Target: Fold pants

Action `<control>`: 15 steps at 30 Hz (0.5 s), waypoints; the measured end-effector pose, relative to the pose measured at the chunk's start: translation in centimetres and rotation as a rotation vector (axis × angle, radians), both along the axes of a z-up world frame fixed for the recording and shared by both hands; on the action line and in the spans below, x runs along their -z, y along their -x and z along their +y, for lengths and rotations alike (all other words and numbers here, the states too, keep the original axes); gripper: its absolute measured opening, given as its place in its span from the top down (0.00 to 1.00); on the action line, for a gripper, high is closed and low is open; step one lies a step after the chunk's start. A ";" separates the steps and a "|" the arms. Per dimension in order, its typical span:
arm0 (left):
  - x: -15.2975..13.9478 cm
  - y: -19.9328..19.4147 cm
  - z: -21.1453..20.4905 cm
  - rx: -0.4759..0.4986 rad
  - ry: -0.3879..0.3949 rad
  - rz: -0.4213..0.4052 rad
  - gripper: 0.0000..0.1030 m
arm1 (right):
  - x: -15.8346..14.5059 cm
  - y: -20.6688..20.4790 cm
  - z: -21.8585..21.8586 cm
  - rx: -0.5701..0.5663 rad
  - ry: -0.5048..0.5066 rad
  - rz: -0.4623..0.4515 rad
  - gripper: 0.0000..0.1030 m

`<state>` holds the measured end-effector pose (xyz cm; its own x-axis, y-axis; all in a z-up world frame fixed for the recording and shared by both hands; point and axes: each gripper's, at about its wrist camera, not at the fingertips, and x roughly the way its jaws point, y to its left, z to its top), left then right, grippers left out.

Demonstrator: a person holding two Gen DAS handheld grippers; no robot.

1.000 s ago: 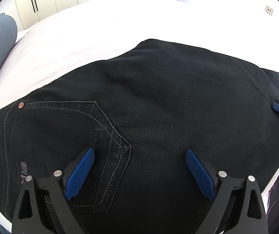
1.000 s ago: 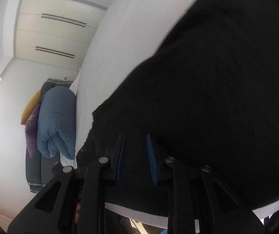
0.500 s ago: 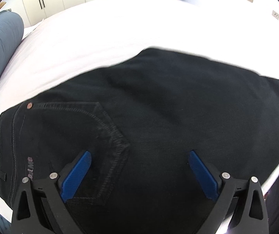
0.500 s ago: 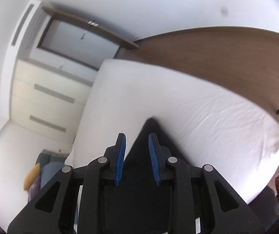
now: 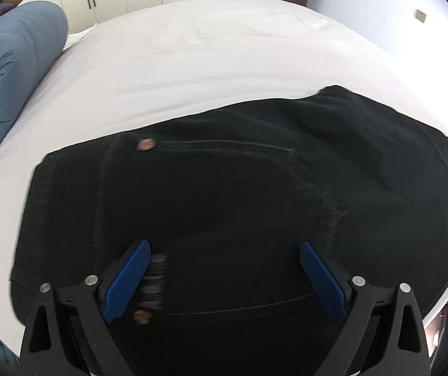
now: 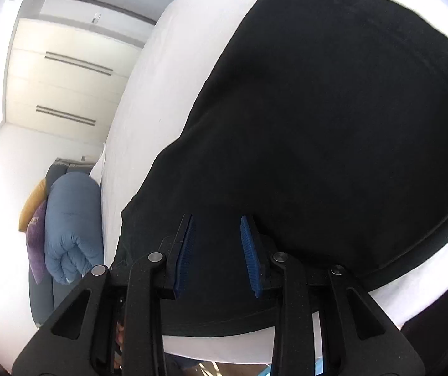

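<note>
Black denim pants point(image 5: 255, 213) lie folded on a smooth white bed point(image 5: 192, 62), toward its near edge, pale stitching tracing a pointed back pocket point(image 5: 302, 181) and a copper rivet point(image 5: 146, 144) at 11 o'clock. The left tool point(image 5: 224, 279) hovers over the waistband area, its ribbed blue pads point(image 5: 126, 282) spread wide apart, nothing between them. The right tool point(image 6: 217, 253) is low over the dark cloth, pads a narrow gap apart; whether fabric is pinched cannot be told. A quilted blue bolster point(image 6: 73, 228) sits at 9 o'clock. Since half a second ago, the left view has slid toward the waistband, and the right tool has dropped back down to the pants.
</note>
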<state>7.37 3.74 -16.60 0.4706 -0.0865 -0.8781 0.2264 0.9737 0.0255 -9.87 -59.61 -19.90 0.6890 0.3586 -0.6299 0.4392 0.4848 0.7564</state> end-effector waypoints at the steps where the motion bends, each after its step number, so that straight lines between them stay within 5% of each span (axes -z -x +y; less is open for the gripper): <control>1: -0.4 -0.4 1.2 -0.028 0.008 0.000 0.11 | -0.2 0.8 -1.0 0.028 -0.006 0.008 0.72; 3: -1.8 -1.6 3.3 -0.086 0.082 -0.020 0.13 | -1.0 4.3 1.3 0.047 0.017 0.007 0.70; 9: -4.9 -7.6 -0.8 -0.021 0.211 -0.098 0.13 | -1.6 0.3 8.9 -0.113 -0.005 -0.063 0.70; 13: -0.9 -11.0 -5.8 0.054 0.147 0.013 0.12 | -0.5 -1.1 9.4 -0.131 0.003 -0.019 0.70; 15: 1.5 -10.9 -5.5 0.051 0.122 -0.001 0.12 | -0.2 -0.3 7.6 -0.084 -0.018 -0.022 0.71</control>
<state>18.23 -1.75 -18.09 0.4641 -0.2167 -0.8589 0.2755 0.9568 -0.0925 -9.57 -52.02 -19.75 0.6699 0.4267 -0.6076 0.3807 0.5051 0.7745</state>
